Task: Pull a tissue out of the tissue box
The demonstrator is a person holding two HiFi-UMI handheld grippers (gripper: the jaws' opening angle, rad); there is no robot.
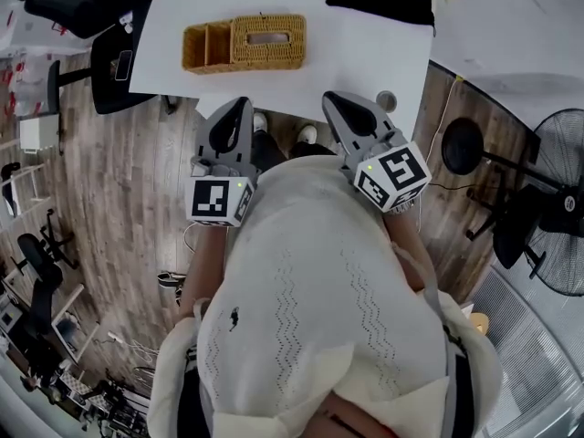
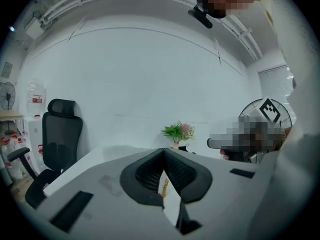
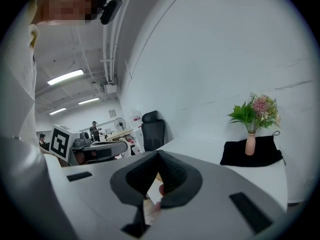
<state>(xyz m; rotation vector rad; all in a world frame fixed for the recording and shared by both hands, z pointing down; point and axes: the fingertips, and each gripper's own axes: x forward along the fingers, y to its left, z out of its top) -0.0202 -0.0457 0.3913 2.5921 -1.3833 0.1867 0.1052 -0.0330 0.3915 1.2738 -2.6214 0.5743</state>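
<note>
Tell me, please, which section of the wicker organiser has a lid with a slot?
The large right-hand section: a lid with an oval slot covers it, whereas the small compartments on its left are open-topped.

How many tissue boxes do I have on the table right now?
1: the wicker tissue box on the white table, ahead of the left gripper. The table's far end is cut off, so more may be hidden.

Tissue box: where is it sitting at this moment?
In the head view the wicker tissue box rests on the white table, slightly left, just beyond the left gripper and right gripper, neither touching it.
</note>
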